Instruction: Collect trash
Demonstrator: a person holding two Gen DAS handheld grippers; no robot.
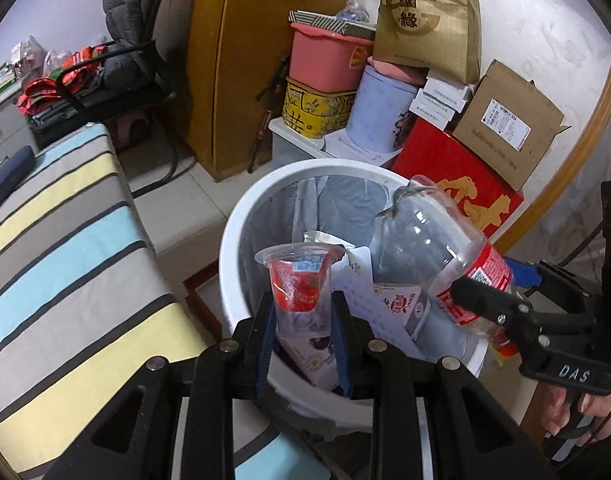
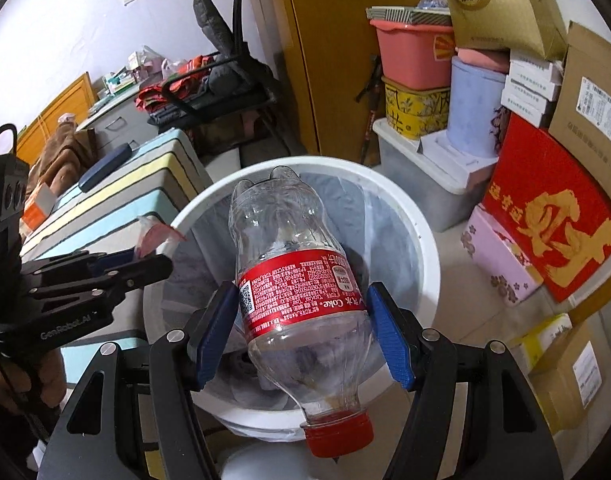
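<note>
The left gripper (image 1: pixel 303 322), black with blue pads, is narrowly closed on a small clear plastic cup with a red label (image 1: pixel 299 284) and holds it upright above the round white waste bin with a grey liner bag (image 1: pixel 241 216). The right gripper (image 2: pixel 301 328) has its jaws wide, with a clear plastic cola bottle with a red label and red cap (image 2: pixel 301 300) between the blue pads, its cap toward the camera and its base out over the bin. Paper cartons (image 1: pixel 389 308) lie inside the bin. A striped cushion in blue, yellow and grey (image 1: pixel 61 248) is beside the bin, and a red box with gold characters (image 2: pixel 553 208) leans at the other side.
</note>
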